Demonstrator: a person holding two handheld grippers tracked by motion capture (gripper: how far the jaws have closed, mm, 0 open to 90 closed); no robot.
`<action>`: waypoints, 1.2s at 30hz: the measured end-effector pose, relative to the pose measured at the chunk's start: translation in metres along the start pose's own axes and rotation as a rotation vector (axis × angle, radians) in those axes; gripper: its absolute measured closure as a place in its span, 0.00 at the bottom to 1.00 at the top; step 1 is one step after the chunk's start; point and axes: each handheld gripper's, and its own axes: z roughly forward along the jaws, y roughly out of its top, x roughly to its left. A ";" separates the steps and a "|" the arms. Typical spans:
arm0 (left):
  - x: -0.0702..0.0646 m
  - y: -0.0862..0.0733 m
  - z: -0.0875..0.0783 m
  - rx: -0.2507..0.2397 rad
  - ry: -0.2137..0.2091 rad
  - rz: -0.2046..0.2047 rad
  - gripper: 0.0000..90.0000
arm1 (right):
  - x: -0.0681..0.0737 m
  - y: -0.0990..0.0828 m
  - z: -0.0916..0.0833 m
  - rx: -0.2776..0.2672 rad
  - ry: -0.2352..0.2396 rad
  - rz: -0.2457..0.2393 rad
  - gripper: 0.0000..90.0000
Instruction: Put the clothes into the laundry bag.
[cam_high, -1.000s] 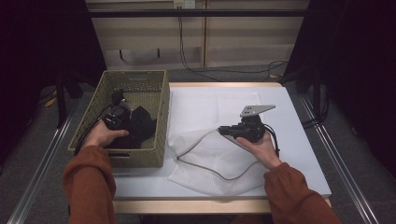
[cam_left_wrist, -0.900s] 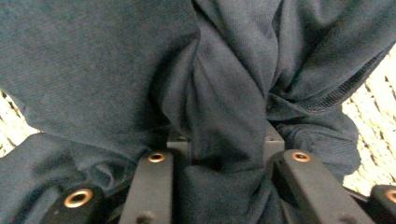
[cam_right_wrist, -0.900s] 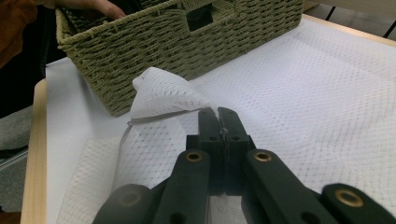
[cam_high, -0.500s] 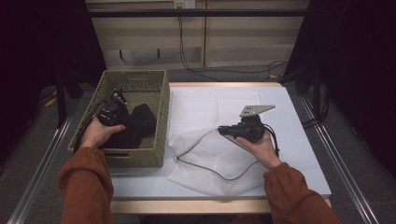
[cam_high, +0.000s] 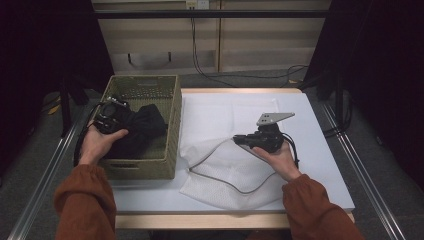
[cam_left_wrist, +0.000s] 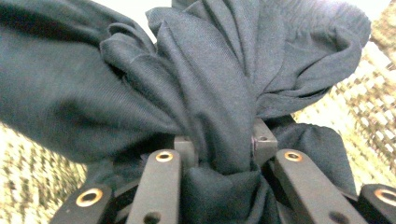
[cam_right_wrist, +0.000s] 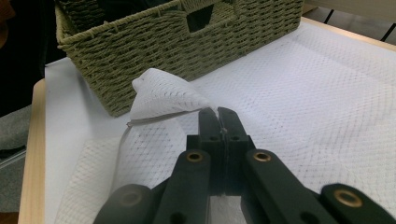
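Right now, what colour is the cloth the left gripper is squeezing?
The cloth looks very dark, charcoal to black. The left gripper view shows it best.

I sit at a table (cam_high: 320, 165) with a white top and a light wood edge (cam_high: 200, 221). Silver rails (cam_high: 45, 180) run along both sides of it. The floor (cam_high: 30, 170) is grey. In front of me is a tan wall (cam_high: 240, 40) made of flat panels. A black bar (cam_high: 210, 14) runs across it near the top. Black cords (cam_high: 192, 47) hang down the wall and curl on the floor. A small white box (cam_high: 196, 4) sits up high. Both sides of the room are very dark. The light falls on the table.
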 end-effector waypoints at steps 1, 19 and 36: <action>-0.002 0.000 -0.001 -0.008 0.008 -0.002 0.80 | 0.000 0.000 0.000 0.000 -0.001 0.002 1.00; -0.016 -0.018 -0.028 -0.268 0.029 -0.024 0.79 | 0.001 0.000 -0.001 -0.010 -0.010 0.006 1.00; -0.020 -0.039 -0.042 -0.434 0.027 -0.059 0.79 | 0.000 0.000 -0.003 -0.017 -0.006 0.010 1.00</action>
